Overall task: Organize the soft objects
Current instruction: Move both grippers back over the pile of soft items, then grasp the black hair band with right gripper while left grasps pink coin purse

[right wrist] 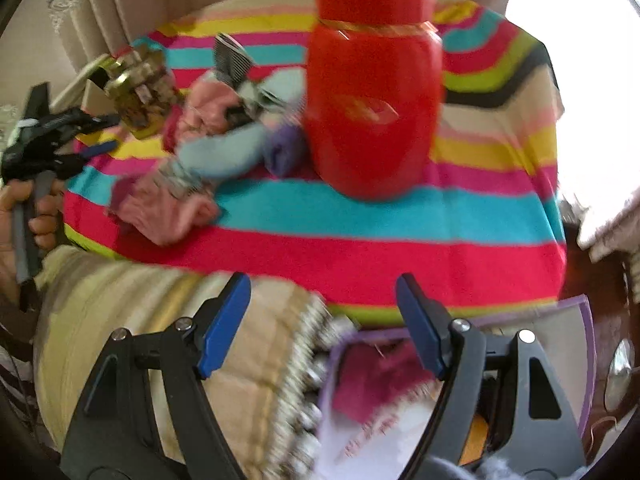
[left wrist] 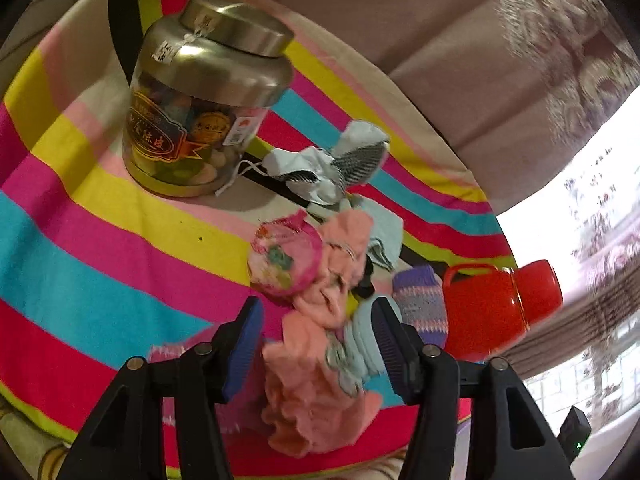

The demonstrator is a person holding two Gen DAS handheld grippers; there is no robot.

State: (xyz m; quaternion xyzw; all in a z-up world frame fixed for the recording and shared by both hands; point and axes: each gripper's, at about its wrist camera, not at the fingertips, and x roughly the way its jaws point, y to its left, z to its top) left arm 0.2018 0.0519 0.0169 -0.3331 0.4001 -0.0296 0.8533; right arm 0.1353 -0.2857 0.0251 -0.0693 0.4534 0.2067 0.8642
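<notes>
A heap of soft things lies on the striped cloth [left wrist: 80, 240]: a pink sock [left wrist: 316, 364], a pink patterned pouch [left wrist: 282, 260], light blue socks [left wrist: 384, 232], a purple knitted sock [left wrist: 424, 304] and a grey striped sock [left wrist: 344, 160]. My left gripper [left wrist: 316, 340] is open, its jaws either side of the pink sock, not closed on it. The heap also shows in the right wrist view [right wrist: 208, 148]. My right gripper [right wrist: 324, 320] is open and empty, above a purple-rimmed basket [right wrist: 576, 312] that holds a magenta cloth [right wrist: 372, 384].
A metal-lidded jar of sweets [left wrist: 200, 96] stands at the back left of the table. A red plastic jar [right wrist: 372, 100] stands right of the heap. Curtains hang behind. A beige fringed cushion [right wrist: 160, 340] lies below the table edge.
</notes>
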